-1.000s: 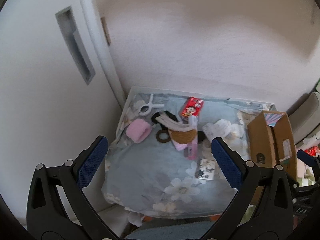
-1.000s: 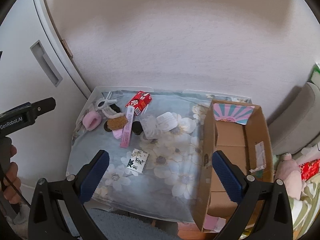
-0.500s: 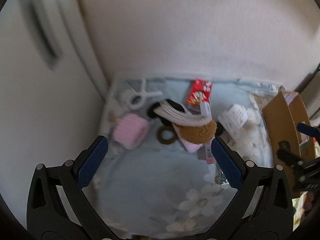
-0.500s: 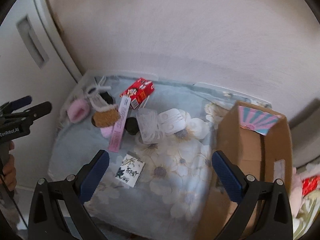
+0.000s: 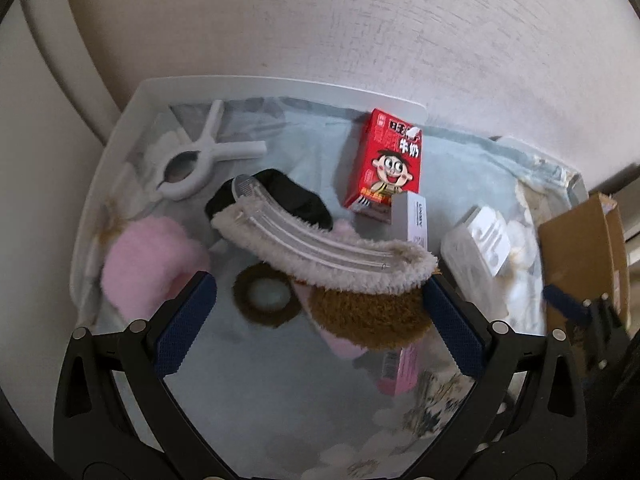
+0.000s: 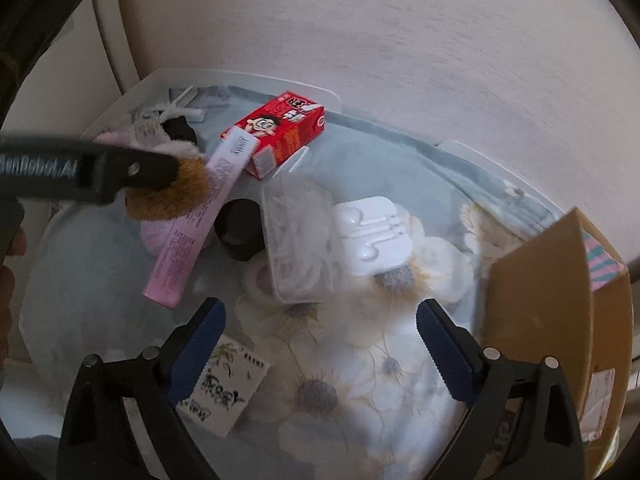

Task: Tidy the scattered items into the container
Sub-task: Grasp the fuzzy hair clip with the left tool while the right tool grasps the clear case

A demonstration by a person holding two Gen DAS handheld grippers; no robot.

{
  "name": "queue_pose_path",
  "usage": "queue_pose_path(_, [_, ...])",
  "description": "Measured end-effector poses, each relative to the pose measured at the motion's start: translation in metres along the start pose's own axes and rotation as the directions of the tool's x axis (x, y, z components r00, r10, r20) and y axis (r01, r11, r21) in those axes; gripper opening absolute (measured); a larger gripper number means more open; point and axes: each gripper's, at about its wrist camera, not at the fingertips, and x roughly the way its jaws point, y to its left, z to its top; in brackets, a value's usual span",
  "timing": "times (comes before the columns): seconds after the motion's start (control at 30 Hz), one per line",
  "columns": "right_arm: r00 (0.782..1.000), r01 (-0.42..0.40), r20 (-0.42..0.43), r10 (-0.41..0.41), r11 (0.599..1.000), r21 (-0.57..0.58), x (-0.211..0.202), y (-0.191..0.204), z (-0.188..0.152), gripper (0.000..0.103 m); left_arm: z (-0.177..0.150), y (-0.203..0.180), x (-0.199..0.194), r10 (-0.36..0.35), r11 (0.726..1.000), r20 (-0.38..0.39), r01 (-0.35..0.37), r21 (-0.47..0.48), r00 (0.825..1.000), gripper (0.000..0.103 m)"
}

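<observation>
Both tongs point steeply down over the floral cloth (image 6: 340,412). Left gripper (image 5: 318,322) stands wide open, empty, its pads flanking a brown fluffy piece (image 5: 372,316). Right gripper (image 6: 320,346) has just been closing slightly (nothing between its pads), still wide, above bare cloth. Cardboard box (image 6: 556,320) stands at the right edge. Red carton (image 5: 386,164), pink tube (image 6: 192,228) and earphone case (image 6: 372,236) crowd the middle.

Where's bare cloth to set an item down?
Free: cloth between the left hand-held gripper fingers, below the brown ring; flowered patch ahead of the right hand-held gripper. Crowded: around the red carton and earbud case.
</observation>
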Motion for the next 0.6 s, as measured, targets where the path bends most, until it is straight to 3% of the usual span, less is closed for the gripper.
queue_pose_path(0.3, [1.0, 0.001, 0.018, 0.0, 1.0, -0.02, 0.019, 0.0, 0.015, 0.095, 0.016, -0.001, 0.018, -0.063, 0.996, -0.052, 0.06, -0.065, 0.997, 0.102])
queue_pose_path(0.4, [1.0, 0.009, 0.012, -0.008, 0.999, -0.034, 0.026, 0.0, 0.018, 0.081, 0.018, 0.0, 0.025, -0.09, 0.992, -0.067, 0.084, -0.094, 0.994, 0.102])
queue_pose_path(0.47, [1.0, 0.02, -0.003, -0.02, 0.999, -0.049, 0.032, 0.0, 0.019, 0.064, 0.018, 0.002, 0.028, -0.1, 0.989, -0.072, 0.091, -0.114, 0.992, 0.102])
queue_pose_path(0.6, [1.0, 0.022, -0.007, -0.023, 0.998, -0.06, 0.038, 0.0, 0.019, 0.057, 0.016, 0.009, 0.035, -0.12, 0.983, -0.089, 0.106, -0.147, 0.989, 0.091])
